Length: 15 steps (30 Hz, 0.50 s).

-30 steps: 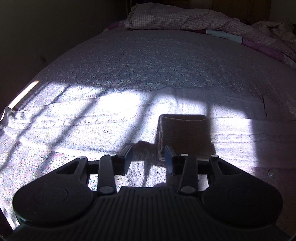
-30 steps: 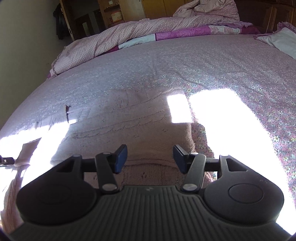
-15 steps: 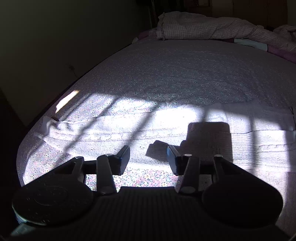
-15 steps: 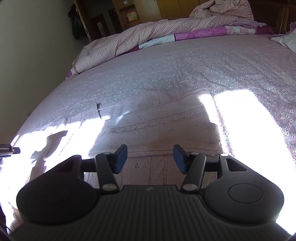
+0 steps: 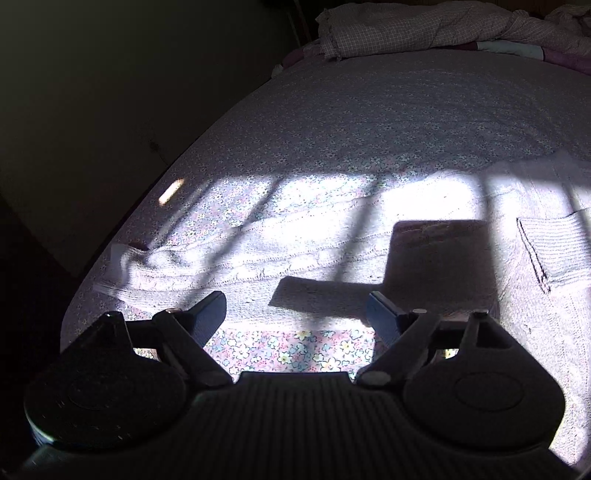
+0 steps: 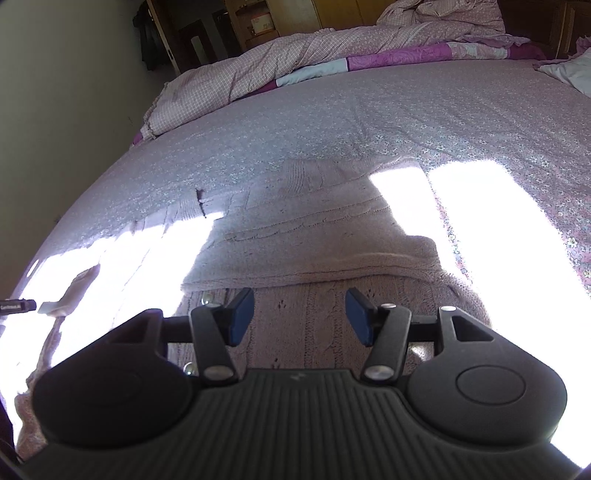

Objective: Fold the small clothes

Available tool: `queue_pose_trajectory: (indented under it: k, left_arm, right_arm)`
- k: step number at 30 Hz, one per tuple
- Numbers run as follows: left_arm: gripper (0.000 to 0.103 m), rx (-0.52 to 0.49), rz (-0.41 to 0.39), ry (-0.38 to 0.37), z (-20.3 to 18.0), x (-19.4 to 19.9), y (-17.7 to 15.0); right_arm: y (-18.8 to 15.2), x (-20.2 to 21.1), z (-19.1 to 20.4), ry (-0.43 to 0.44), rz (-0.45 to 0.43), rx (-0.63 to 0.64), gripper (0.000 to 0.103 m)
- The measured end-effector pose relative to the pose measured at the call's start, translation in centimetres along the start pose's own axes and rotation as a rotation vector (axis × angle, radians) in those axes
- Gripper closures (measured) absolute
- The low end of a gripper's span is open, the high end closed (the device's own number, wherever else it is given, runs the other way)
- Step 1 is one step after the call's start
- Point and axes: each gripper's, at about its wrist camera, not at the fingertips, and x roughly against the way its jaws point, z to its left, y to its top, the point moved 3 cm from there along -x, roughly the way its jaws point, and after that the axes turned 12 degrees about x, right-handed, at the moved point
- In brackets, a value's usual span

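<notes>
A pale pink cable-knit sweater (image 5: 295, 251) lies spread flat on the flowered bed sheet (image 5: 369, 122). Its left sleeve runs out to a cuff (image 5: 122, 266) near the bed's left edge. My left gripper (image 5: 295, 306) hovers over the sleeve's near edge with its jaws opening wide; only sheet and sleeve edge show below them, nothing is gripped. In the right wrist view the other sleeve (image 6: 317, 236) is folded across the sweater's body. My right gripper (image 6: 300, 302) stands half open just above the knit body, holding nothing.
A rumpled checked quilt (image 6: 295, 55) is heaped at the bed's far end. The bed's left edge (image 5: 155, 206) drops off beside a dark wall. Wooden furniture (image 6: 258, 22) stands behind the bed. Hard sun patches and shadows cross the sheet.
My left gripper has swung left along the sleeve toward the bed's edge, and its jaws have spread much wider. The right gripper's view has shifted only slightly; its jaws are unchanged.
</notes>
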Motion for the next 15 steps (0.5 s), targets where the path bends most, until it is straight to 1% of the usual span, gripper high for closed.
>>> queue_pose_trajectory:
  k: [5,7,9,12,15]
  left_arm:
    - [0.014,-0.017,0.032,0.02,1.4,-2.2,-0.8]
    - [0.014,-0.036,0.02,0.021,1.9,-2.6,-1.4]
    - [0.011,-0.058,0.008,0.024,2.3,-2.7,-1.8]
    - [0.01,-0.105,0.014,0.031,2.9,-2.8,-2.5]
    - [0.01,-0.143,-0.005,0.027,4.0,-2.5,-3.2]
  right_arm:
    - [-0.5,0.2,0.1,-0.024,0.022,0.009,0.046]
    - [-0.6,0.1,0.0,-0.032,0.029,0.011,0.046]
    - [-0.8,0.1,0.0,-0.041,0.039,0.009,0.046]
    - [-1.2,-0.1,-0.2,-0.051,0.06,-0.002,0.046]
    - [-1.3,0.0,-0.3,-0.059,0.068,-0.003,0.046]
